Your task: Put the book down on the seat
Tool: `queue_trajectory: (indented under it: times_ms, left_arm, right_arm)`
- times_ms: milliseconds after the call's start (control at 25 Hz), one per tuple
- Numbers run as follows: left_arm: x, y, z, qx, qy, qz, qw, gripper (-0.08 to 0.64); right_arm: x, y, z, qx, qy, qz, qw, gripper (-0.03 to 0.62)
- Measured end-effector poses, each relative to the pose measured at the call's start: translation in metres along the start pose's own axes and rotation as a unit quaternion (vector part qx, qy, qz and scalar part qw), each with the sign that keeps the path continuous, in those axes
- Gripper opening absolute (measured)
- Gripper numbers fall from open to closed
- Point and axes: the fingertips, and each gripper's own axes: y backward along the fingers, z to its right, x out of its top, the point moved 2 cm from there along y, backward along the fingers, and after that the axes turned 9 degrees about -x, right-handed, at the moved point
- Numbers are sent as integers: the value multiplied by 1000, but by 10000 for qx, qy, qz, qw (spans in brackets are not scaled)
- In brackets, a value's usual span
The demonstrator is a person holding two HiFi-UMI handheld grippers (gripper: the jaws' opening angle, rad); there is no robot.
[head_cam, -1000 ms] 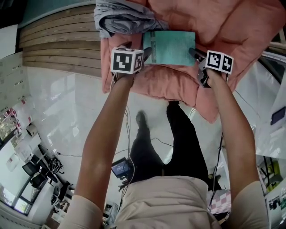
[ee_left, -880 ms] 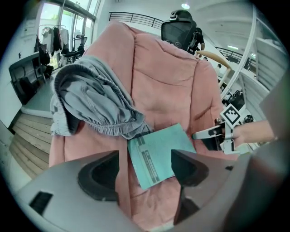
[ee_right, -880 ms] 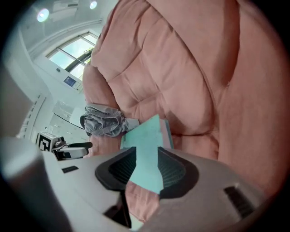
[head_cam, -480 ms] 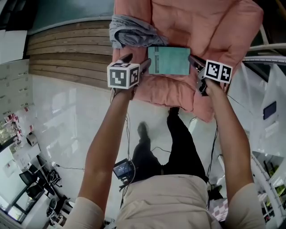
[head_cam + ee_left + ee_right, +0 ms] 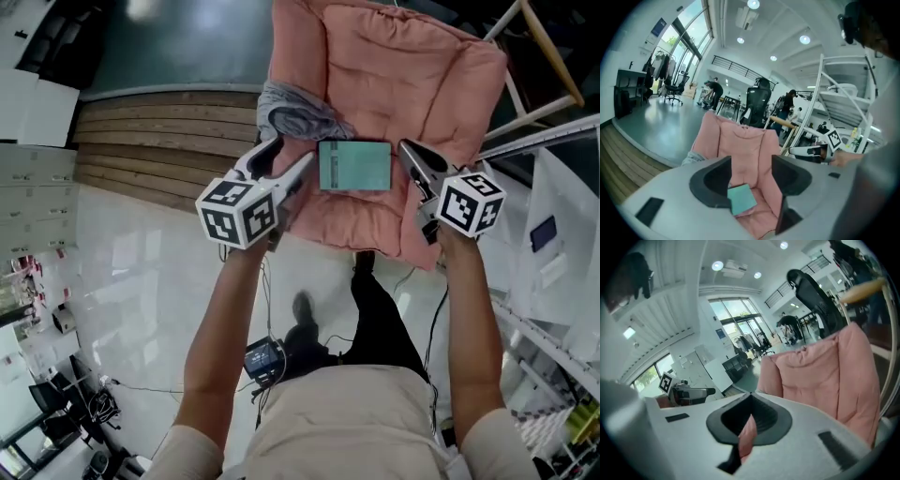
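Note:
The teal book (image 5: pixel 354 166) lies flat on the pink cushioned seat (image 5: pixel 403 75), touched by neither gripper. My left gripper (image 5: pixel 291 155) hovers just left of the book. Its jaws stand apart and are closing, with nothing pressed between them. In the left gripper view the book (image 5: pixel 741 198) shows beyond the left gripper (image 5: pixel 751 178), down on the seat (image 5: pixel 754 154). My right gripper (image 5: pixel 408 150) hangs just right of the book, shut on nothing. In the right gripper view the right gripper (image 5: pixel 749 420) has its jaws together, with only pink cushion (image 5: pixel 820 371) beyond.
A grey cloth (image 5: pixel 295 117) is bunched on the seat's left side, close to the left gripper. Wooden frame bars and a white rack (image 5: pixel 544 56) stand to the right. A wooden floor strip (image 5: pixel 141 141) and glossy white floor lie left. The person's legs (image 5: pixel 375 309) are below.
Both grippers have drawn back a little from the book's edges, and the book stays on the seat. The right gripper's jaws have closed. The camera has swung so the chair sits further right.

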Motion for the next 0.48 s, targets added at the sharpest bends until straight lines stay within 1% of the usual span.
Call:
queue_trajectory:
  times_ms: [120, 240, 320, 400, 480]
  left_arm:
    - [42, 44, 37, -364, -257, 651, 9969, 180]
    - [77, 92, 74, -659, -509, 1224, 9890, 88]
    - [98, 123, 100, -766, -725, 1366, 9850, 52]
    - [114, 151, 124, -856, -1001, 1444, 9807, 40]
    - [128, 174, 143, -945, -1269, 1584, 9746, 34]
  right_arm:
    - [41, 48, -52, 45, 587, 399, 9975, -12]
    - [70, 92, -97, 103, 963, 679, 9930, -12]
    - [85, 118, -126, 146, 1173, 800, 9898, -12]
    - [96, 141, -154, 183, 1387, 905, 9860, -12]
    - [108, 161, -178, 196, 1607, 1044, 9813, -12]
